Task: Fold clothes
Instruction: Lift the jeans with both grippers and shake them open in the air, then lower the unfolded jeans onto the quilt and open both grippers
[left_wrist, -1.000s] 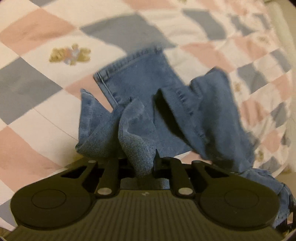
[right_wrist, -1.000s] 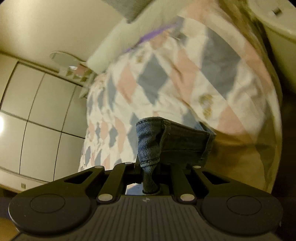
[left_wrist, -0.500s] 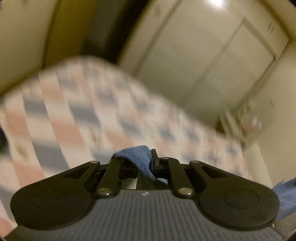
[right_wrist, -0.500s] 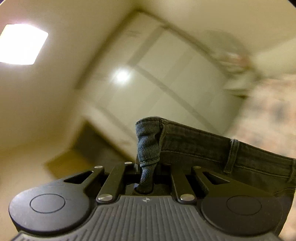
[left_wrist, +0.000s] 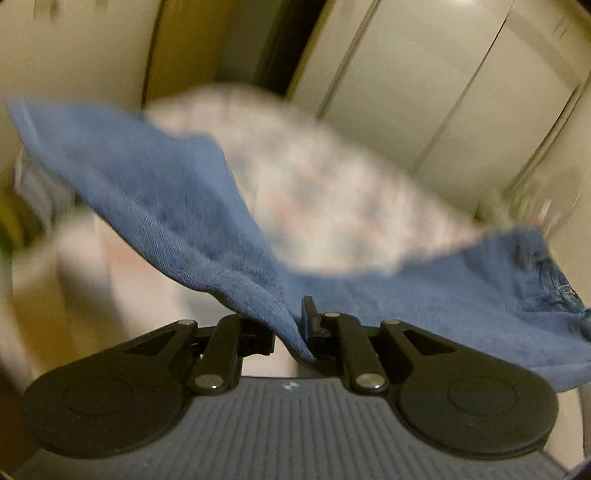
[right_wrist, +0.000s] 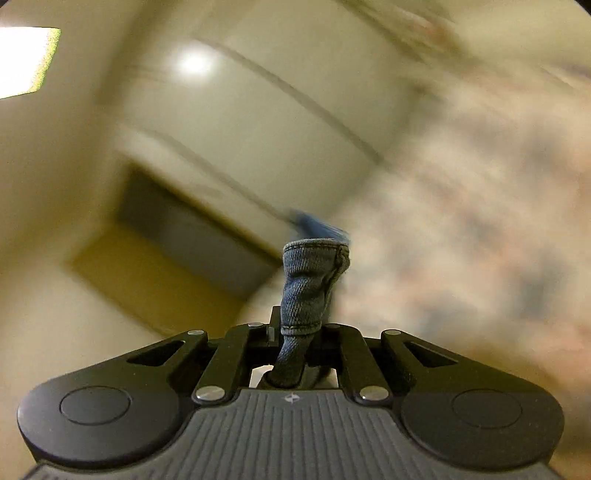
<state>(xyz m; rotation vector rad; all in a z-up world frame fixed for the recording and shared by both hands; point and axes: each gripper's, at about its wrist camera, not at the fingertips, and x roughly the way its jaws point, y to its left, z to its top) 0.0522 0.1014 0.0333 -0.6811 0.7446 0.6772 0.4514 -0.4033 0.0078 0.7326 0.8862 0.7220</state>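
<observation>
The blue jeans (left_wrist: 177, 206) hang in the air, pinched in both claws: the left gripper (left_wrist: 295, 332) clamps a fold that spreads toward ten and three o'clock, and the right gripper (right_wrist: 295, 332) clamps a hemmed edge standing toward twelve. Behind lies the blurred checked quilt (left_wrist: 325, 192).

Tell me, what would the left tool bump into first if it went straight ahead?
Probably the quilt-covered bed, past the jeans that the left tool grips. Blur makes depth unclear.
</observation>
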